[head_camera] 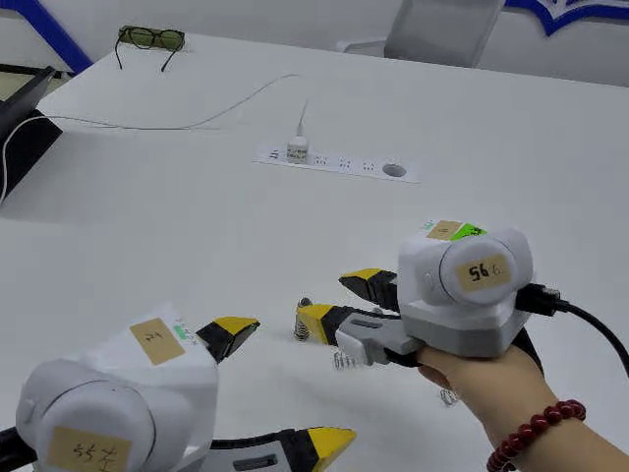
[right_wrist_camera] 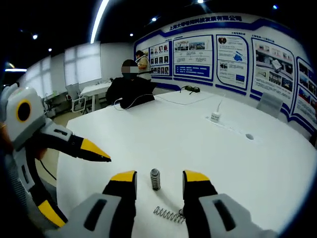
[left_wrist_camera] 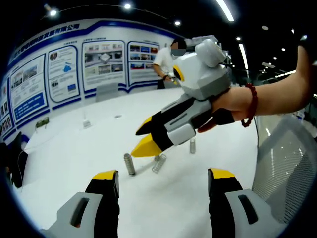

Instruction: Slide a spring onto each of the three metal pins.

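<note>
My right claw [right_wrist_camera: 159, 176] is open and empty. The loose spring [right_wrist_camera: 167, 213] lies on the bench [right_wrist_camera: 198, 144] between its jaws, back from the tips, where a pin [right_wrist_camera: 155, 179] stands already coiled. The spring looks light, squashy and apt to roll, so I'd pinch it gently at mid-length.

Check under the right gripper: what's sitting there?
A loose spring lies flat under the right gripper, and an upright coiled pin stands at its jaw tips. Its body covers whatever lies farther back.

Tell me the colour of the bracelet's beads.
Dark red bracelet, best seen in the head view.
</note>
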